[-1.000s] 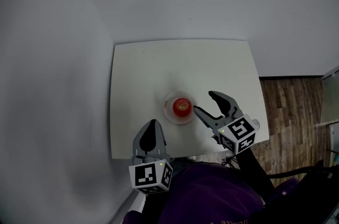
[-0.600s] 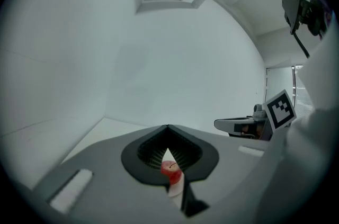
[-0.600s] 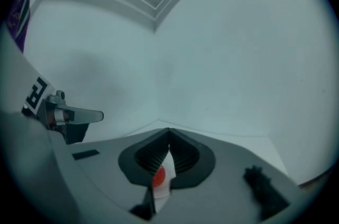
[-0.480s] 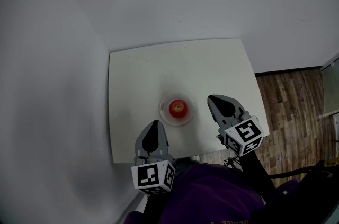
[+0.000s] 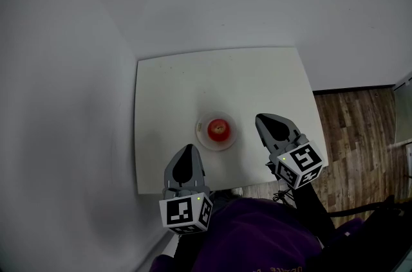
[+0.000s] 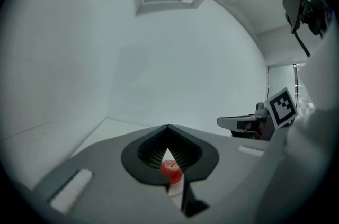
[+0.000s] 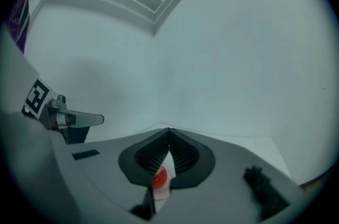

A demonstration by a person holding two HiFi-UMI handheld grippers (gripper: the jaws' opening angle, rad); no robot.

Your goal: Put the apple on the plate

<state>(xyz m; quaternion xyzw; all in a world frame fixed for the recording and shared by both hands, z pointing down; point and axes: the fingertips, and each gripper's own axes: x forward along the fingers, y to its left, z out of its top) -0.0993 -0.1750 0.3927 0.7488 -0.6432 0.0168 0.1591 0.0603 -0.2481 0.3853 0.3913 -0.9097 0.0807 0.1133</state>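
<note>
the apple (image 5: 219, 129) is sitting on the plate (image 5: 205, 140) on the white table (image 5: 193, 78); the left gripper (image 5: 187, 148) and right gripper (image 5: 260, 117) are hovering either side of the plate, apart from it; both are keeping their jaws pressed together, gripping nothing

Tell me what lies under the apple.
A pale plate sits under the apple, its rim showing all round, on the white table. The plate's centre is covered by the apple.
</note>
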